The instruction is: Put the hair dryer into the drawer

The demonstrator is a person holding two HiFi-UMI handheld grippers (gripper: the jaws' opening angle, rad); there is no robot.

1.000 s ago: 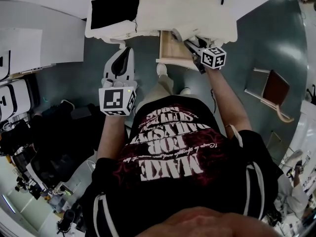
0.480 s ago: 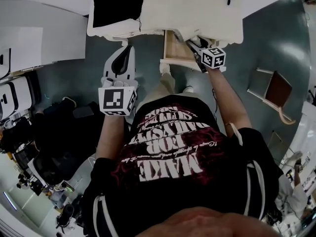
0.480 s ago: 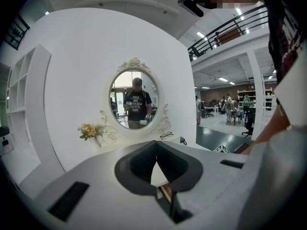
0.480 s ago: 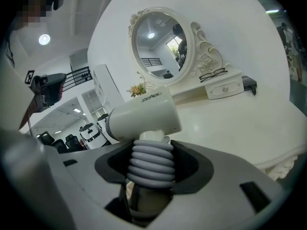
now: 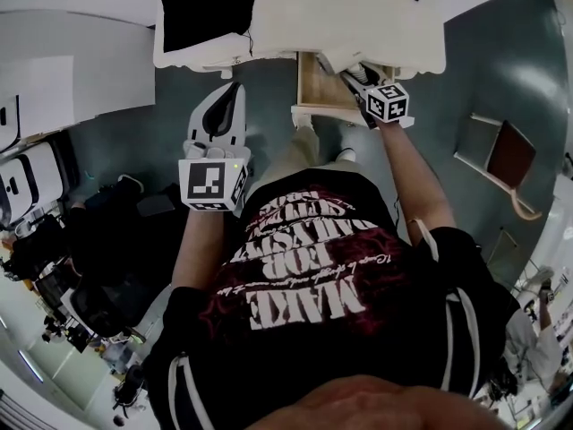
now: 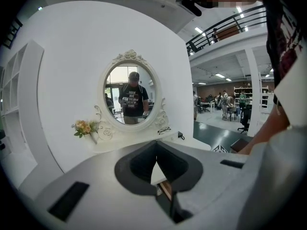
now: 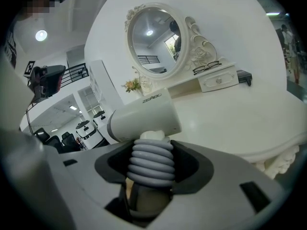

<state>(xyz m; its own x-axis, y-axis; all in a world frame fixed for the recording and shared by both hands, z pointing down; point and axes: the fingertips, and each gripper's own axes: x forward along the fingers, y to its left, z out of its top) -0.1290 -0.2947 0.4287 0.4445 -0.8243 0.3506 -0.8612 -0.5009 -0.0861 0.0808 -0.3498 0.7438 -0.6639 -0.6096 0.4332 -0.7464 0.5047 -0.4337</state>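
My right gripper [image 7: 151, 163] is shut on the ribbed grey handle of a white hair dryer [image 7: 144, 120], whose barrel lies sideways above the jaws. In the head view the right gripper [image 5: 354, 80] holds the hair dryer [image 5: 335, 64] over the open wooden drawer [image 5: 317, 94] of a white dressing table [image 5: 295, 21]. My left gripper [image 5: 234, 89] hangs to the left of the drawer, below the table's edge. In its own view the left gripper [image 6: 156, 145] is shut, tips touching, with nothing between them.
A black cloth [image 5: 208, 12] lies on the table's left part. An oval mirror [image 7: 156, 38] stands at the back, with glasses [image 7: 207, 69] and flowers [image 7: 131, 85] on its shelf. A wooden chair [image 5: 503, 164] stands on the floor at right. White furniture [image 5: 36, 106] lies left.
Both grippers keep nearly the same place; the hair dryer stays over the open drawer. Only the head view has shifted a little.
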